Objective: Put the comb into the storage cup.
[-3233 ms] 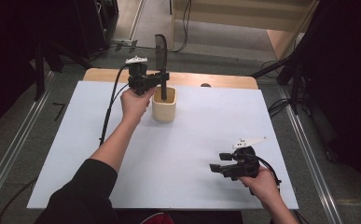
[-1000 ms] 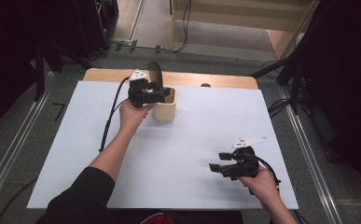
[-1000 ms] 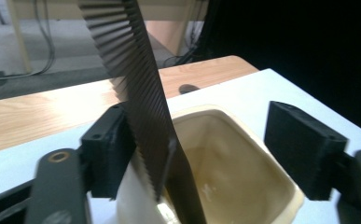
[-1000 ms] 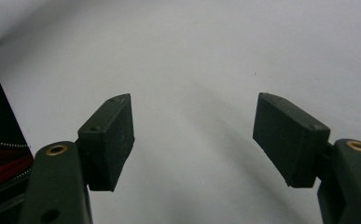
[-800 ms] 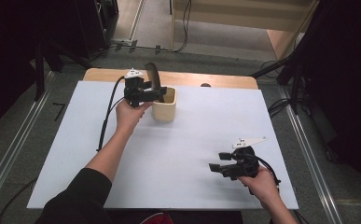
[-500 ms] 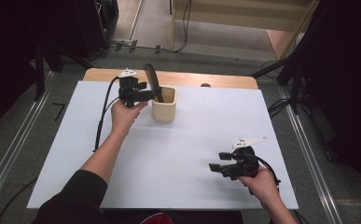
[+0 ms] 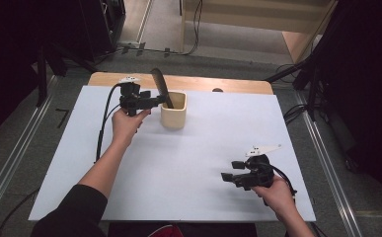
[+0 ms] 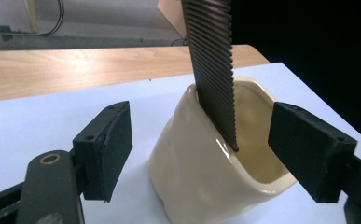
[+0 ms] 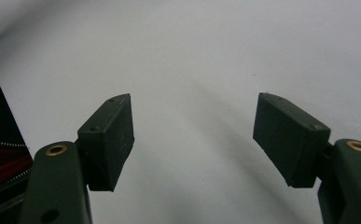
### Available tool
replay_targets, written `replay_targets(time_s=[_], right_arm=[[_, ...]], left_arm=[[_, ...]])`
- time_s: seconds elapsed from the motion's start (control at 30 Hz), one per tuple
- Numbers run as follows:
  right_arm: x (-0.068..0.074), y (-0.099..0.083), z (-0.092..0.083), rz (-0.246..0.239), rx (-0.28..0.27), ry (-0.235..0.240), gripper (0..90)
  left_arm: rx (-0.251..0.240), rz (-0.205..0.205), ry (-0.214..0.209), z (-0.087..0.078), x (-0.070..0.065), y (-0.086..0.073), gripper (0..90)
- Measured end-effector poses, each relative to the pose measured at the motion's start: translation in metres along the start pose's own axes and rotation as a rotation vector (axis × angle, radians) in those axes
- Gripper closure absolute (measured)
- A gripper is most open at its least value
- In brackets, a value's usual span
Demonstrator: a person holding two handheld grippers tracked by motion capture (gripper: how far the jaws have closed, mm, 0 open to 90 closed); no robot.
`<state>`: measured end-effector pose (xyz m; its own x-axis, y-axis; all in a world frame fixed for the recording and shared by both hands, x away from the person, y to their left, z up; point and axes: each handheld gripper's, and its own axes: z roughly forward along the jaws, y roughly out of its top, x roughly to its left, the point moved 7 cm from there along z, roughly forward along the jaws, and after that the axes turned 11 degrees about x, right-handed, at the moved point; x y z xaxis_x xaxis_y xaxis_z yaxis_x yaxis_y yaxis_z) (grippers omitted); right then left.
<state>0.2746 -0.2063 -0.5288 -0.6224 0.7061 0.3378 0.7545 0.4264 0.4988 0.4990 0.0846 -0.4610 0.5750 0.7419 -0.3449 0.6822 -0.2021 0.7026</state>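
Note:
A cream cup (image 7: 172, 116) stands on the white sheet at the far middle. A black comb (image 7: 160, 86) leans in it, its top tilted left. My left gripper (image 7: 155, 101) is just left of the cup and points at it. Its jaws have just been opening and stand open, touching nothing. In the left gripper view the cup (image 8: 206, 186) and the comb's teeth (image 8: 213, 70) sit ahead of the left gripper (image 8: 199, 135), with nothing between the pads. My right gripper (image 7: 230, 170) rests open near the front right; the right gripper (image 9: 194, 133) faces bare white sheet.
The white sheet (image 7: 203, 148) covers most of the table, and a wooden strip (image 7: 228, 85) shows along its far edge. A black cable (image 7: 102, 128) trails from the left gripper. Metal rails (image 7: 11, 168) run along the floor on both sides.
The left gripper has let go of the comb, which now leans in the cup, and has drawn back to the left. The right hand has kept still.

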Motion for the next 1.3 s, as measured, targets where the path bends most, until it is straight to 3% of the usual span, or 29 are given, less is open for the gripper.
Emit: replay_targets(time_s=[0.07, 0.53, 0.67, 0.87, 1.3], right_arm=[[0.000, 0.000, 0.000, 0.001, 0.000, -0.001, 27.0], [-0.001, 0.000, 0.000, 0.010, -0.004, -0.006, 26.9], [-0.001, 0.000, 0.000, 0.011, -0.004, -0.005, 26.8], [-0.002, 0.000, 0.000, 0.010, -0.001, -0.008, 26.8], [-0.003, 0.000, 0.001, 0.016, 0.000, -0.008, 26.7]], left_arm=[[0.012, -0.010, -0.023, -0.002, 0.001, -0.001, 23.3], [0.078, -0.006, -0.057, -0.015, -0.004, -0.010, 23.4], [0.100, -0.019, -0.084, -0.018, -0.003, -0.015, 23.5], [0.115, -0.034, -0.086, -0.022, 0.000, -0.022, 23.5], [0.171, -0.021, -0.128, -0.025, -0.003, -0.043, 23.5]])
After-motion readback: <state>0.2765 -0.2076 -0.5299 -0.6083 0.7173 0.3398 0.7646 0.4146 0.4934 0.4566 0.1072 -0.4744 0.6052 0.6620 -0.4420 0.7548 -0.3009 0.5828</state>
